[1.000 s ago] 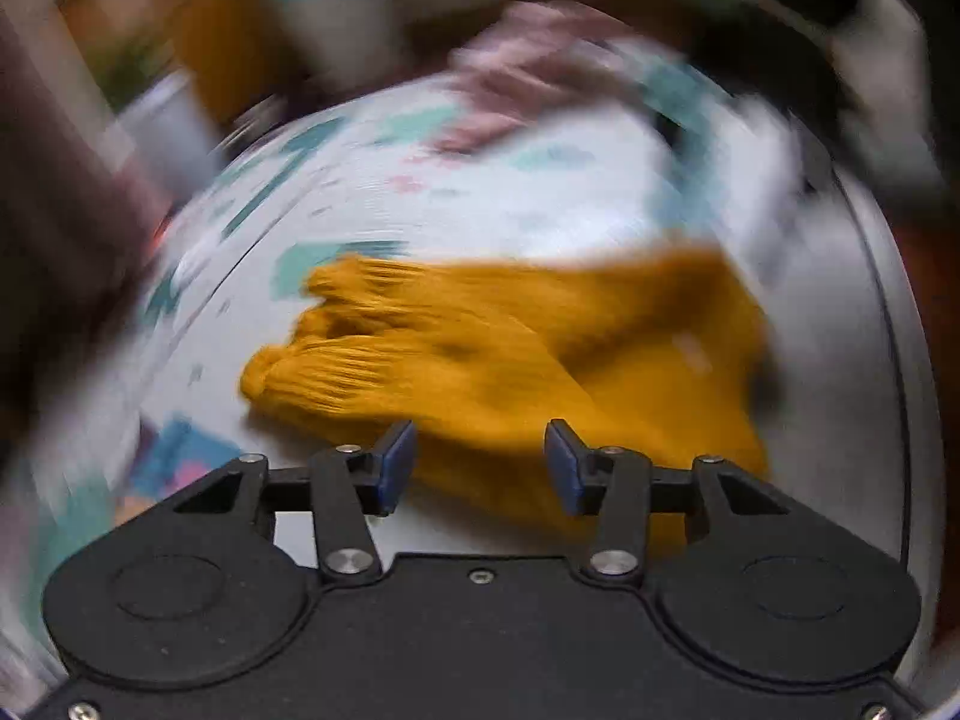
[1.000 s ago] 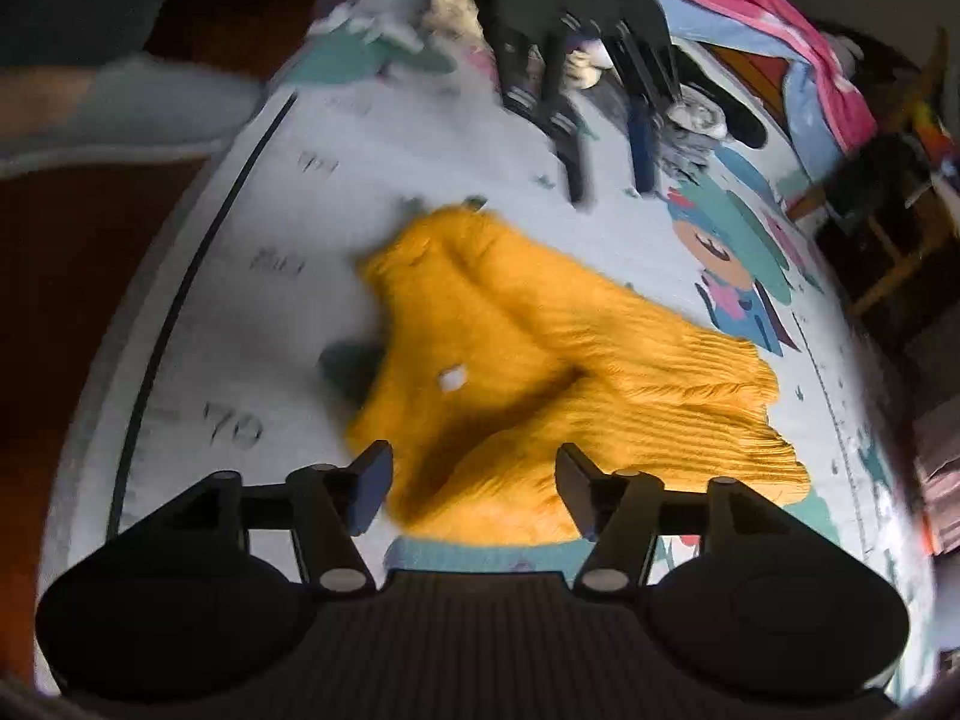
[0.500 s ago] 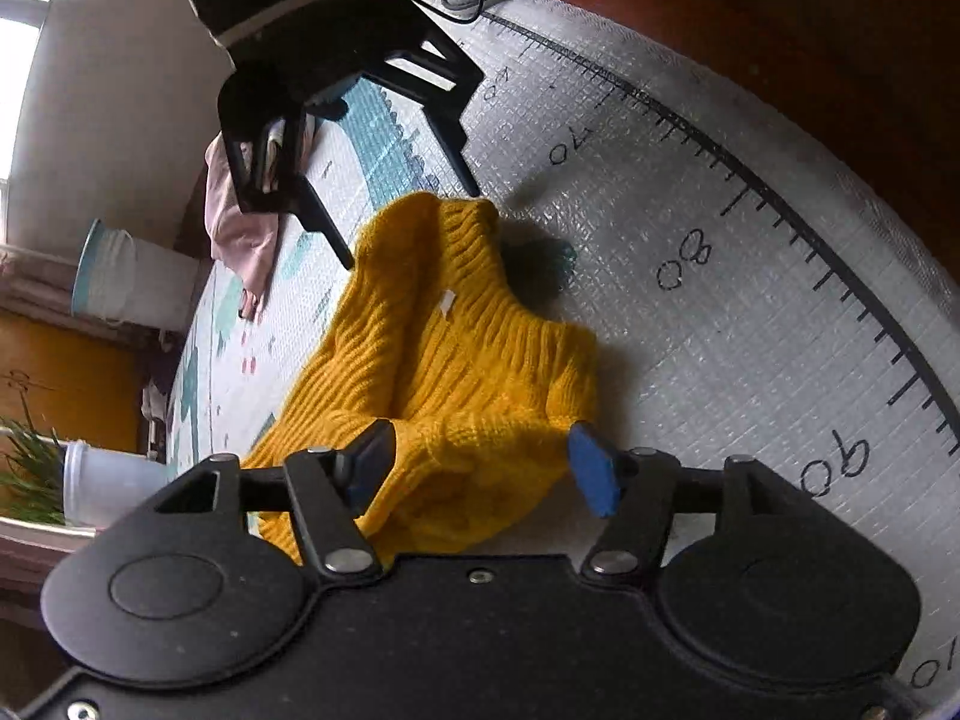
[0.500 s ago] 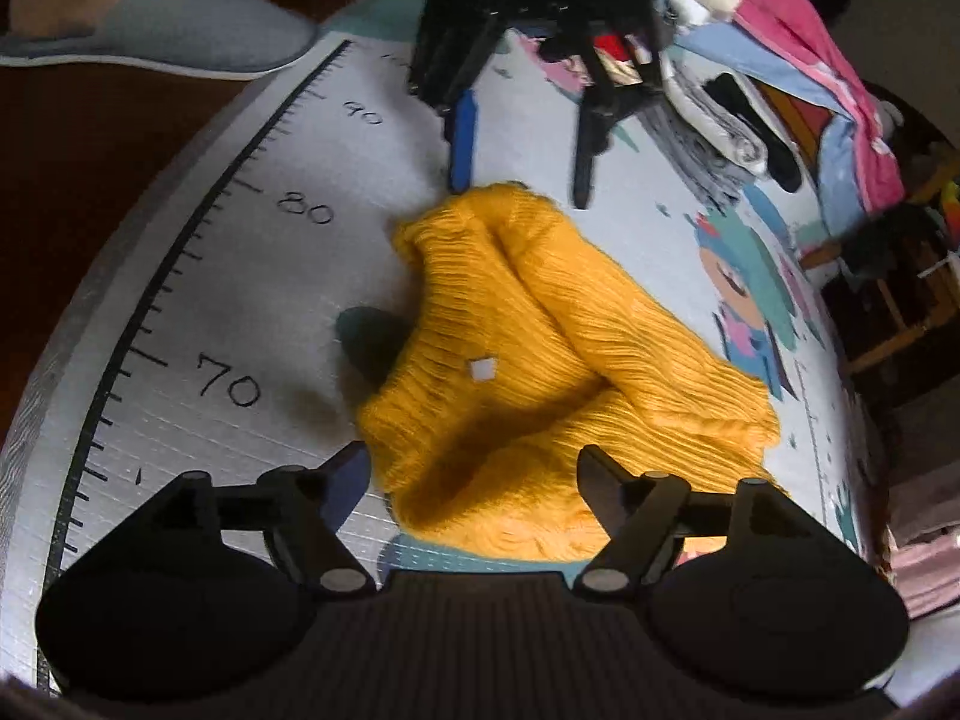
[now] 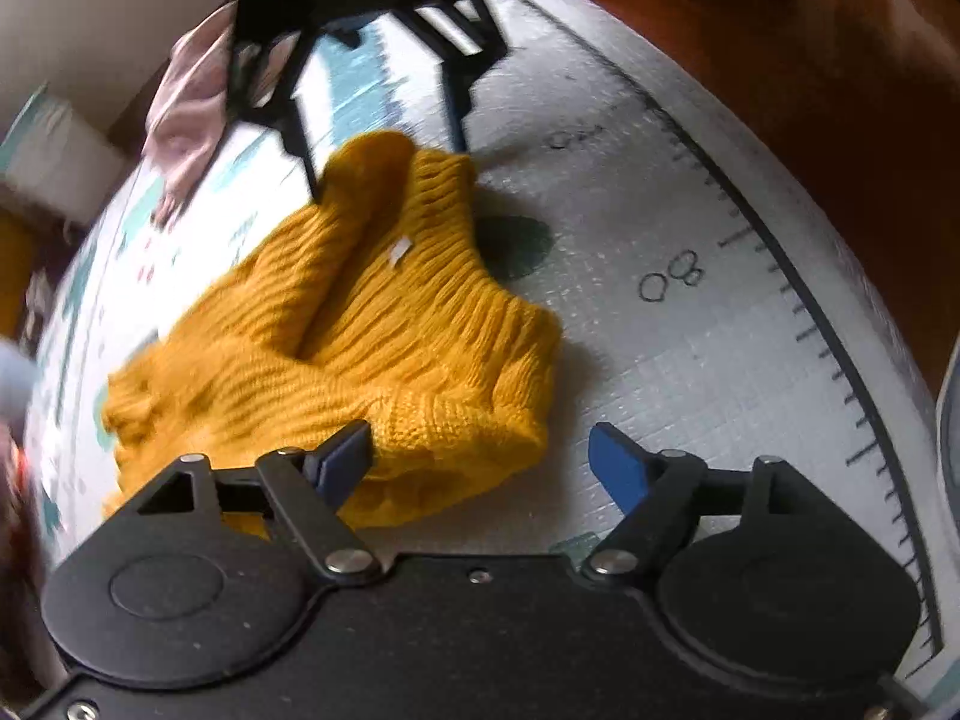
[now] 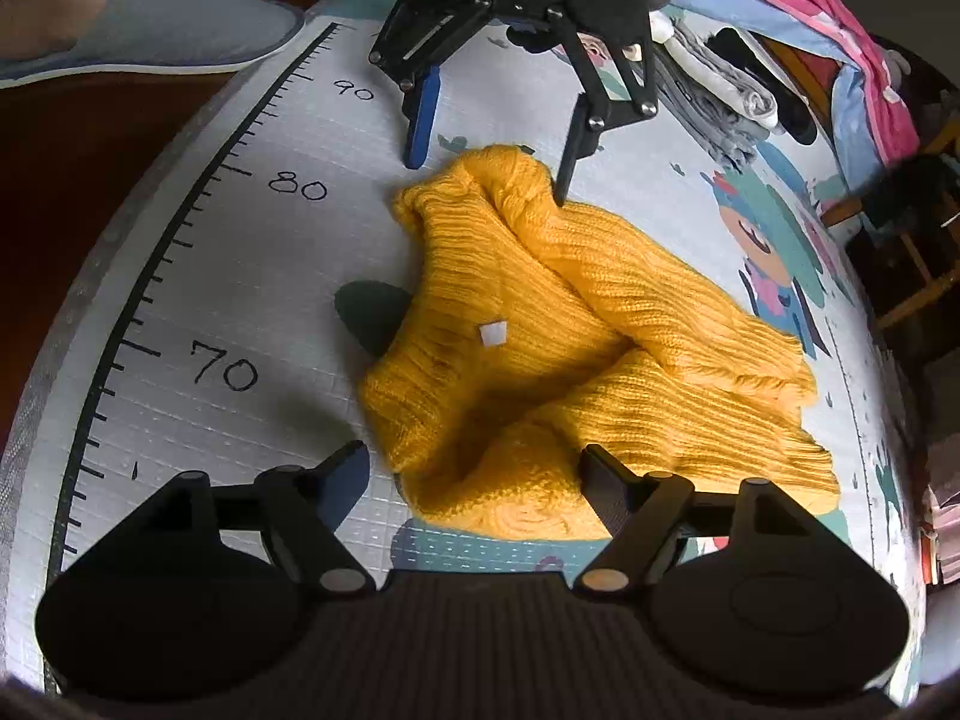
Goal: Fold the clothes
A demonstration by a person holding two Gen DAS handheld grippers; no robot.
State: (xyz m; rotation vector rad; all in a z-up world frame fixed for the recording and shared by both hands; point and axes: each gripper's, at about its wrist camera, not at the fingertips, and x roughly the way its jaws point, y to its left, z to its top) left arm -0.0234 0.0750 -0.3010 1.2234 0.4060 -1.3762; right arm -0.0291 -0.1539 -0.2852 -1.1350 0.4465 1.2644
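Loosely bunched, mustard ribbed sweater (image 6: 576, 360) lying on the play mat (image 6: 252, 276), left hand-held gripper (image 5: 480, 456) opening over its corner, right hand-held gripper (image 6: 474, 480) hovering spread, pinching nothing.

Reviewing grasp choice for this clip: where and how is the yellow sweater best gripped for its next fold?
Probably the two corners of the yellow sweater along its edge toward the ruler markings, one gripper on each corner from opposite ends. The left gripper, jaws opening, and right gripper already straddle those thick bunched corners.

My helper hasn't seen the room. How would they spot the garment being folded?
Find the white mat with a printed ruler along its edge. Beside the 70 and 80 marks lies a mustard knit sweater, the only yellow, ribbed garment, apart from the clothes pile.
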